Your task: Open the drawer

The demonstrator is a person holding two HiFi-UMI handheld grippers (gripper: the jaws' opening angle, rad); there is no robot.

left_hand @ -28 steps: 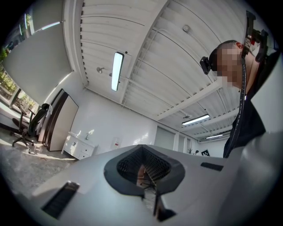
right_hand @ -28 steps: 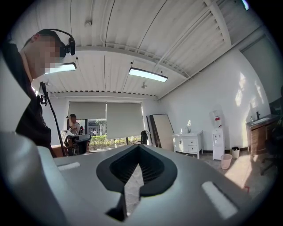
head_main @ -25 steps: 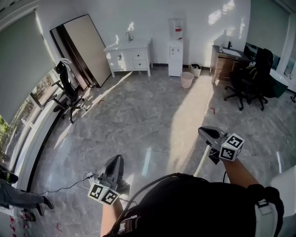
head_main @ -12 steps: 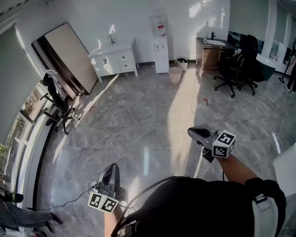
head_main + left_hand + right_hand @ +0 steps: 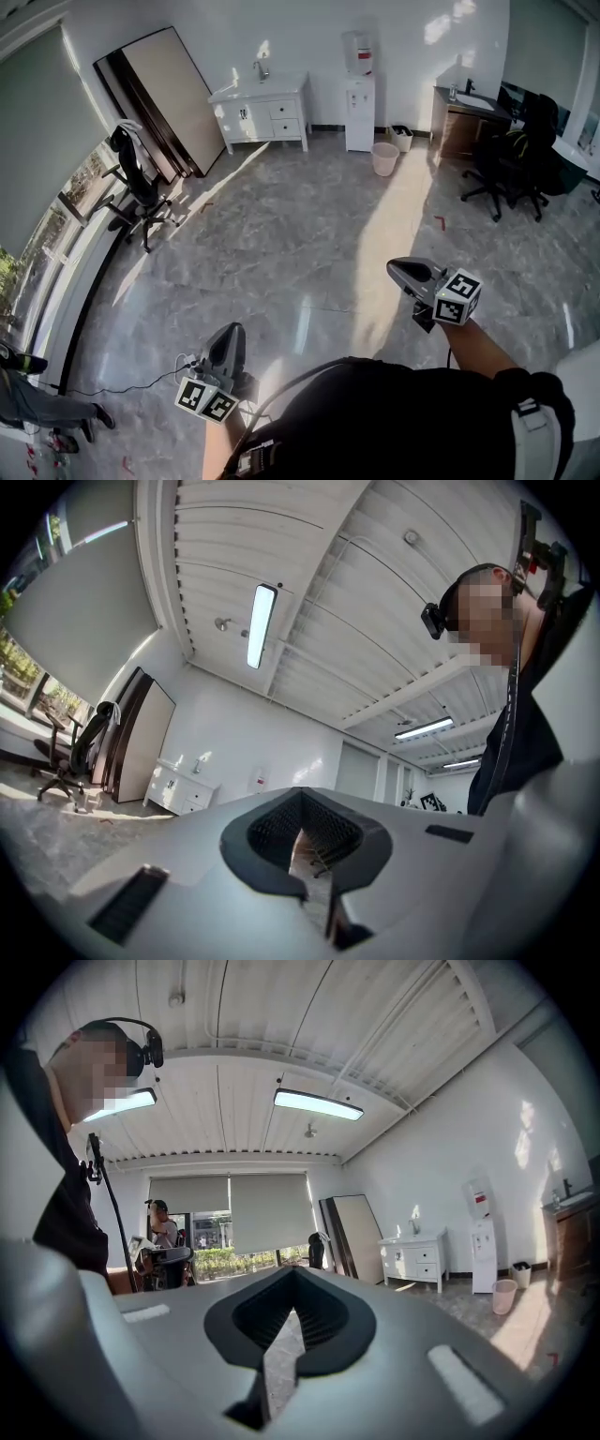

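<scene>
The drawers are in a white vanity cabinet (image 5: 265,114) against the far wall, across a wide marble floor; it is small in the left gripper view (image 5: 183,794) and the right gripper view (image 5: 412,1258). Its drawers (image 5: 284,120) are closed. My left gripper (image 5: 232,330) is low at the bottom left, far from the cabinet, shut and holding nothing (image 5: 302,832). My right gripper (image 5: 396,268) is at the right, pointing leftward, its jaws together with nothing between them (image 5: 292,1312).
A tall board (image 5: 164,98) leans on the wall left of the cabinet, with an office chair (image 5: 139,183) in front. A water dispenser (image 5: 358,89) and pink bin (image 5: 384,159) stand right of the cabinet. A dark desk (image 5: 461,122) and black chairs (image 5: 520,155) fill the right. A cable (image 5: 141,380) lies nearby.
The head view swung right and back again. Both grippers shifted slightly with the person, the right one a little leftward. Both pairs of jaws stayed together.
</scene>
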